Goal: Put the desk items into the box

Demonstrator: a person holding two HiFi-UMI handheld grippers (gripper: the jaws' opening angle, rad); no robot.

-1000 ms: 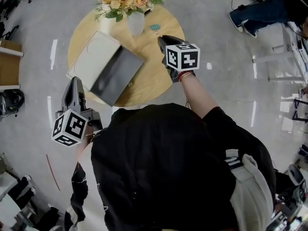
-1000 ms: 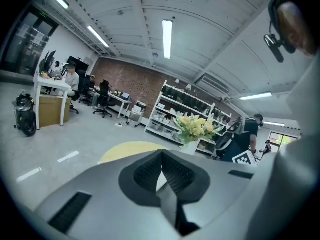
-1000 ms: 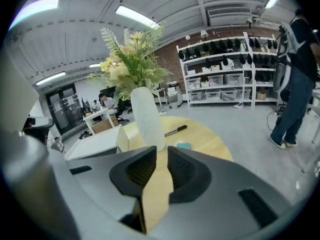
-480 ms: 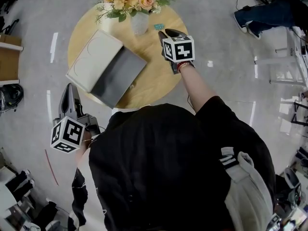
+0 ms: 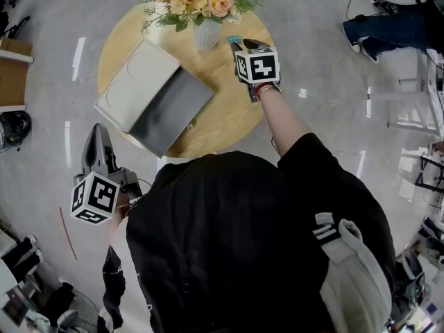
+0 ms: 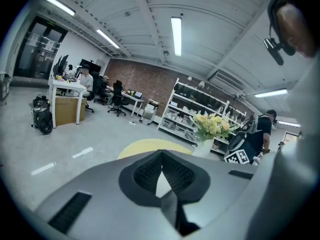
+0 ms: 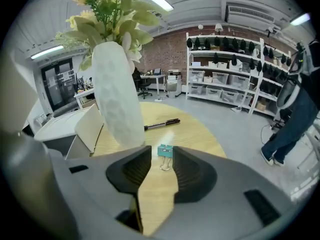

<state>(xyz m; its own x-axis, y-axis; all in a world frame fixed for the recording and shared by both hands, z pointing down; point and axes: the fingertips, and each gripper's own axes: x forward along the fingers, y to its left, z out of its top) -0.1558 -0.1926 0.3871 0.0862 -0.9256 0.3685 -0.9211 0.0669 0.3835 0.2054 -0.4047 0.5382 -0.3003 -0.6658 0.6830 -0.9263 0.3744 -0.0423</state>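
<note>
Round wooden table [image 5: 223,115] on a grey floor [image 5: 312,33], shelving behind; teal binder clip [image 7: 165,151] lies flat on the wood near the far rim, just beside the white vase [image 7: 116,99] of flowers, wire handles toward the camera; right gripper [image 7: 161,160] tilts down at it, jaws wide apart and just been opening, clip lined up with the gap at their tips, pads not touching it; reads as the set-up for a pick. Black pen [image 7: 162,124] lies beyond the clip, likewise not yet boxed; open box [image 5: 170,106] sits on the table's left part, pale lid [image 5: 135,82] folded back, nothing made out in its dark half, so ready to receive; left gripper [image 5: 97,132] hangs off the table over the floor, jaws together on nothing, probably parked clear of the working hand.
</note>
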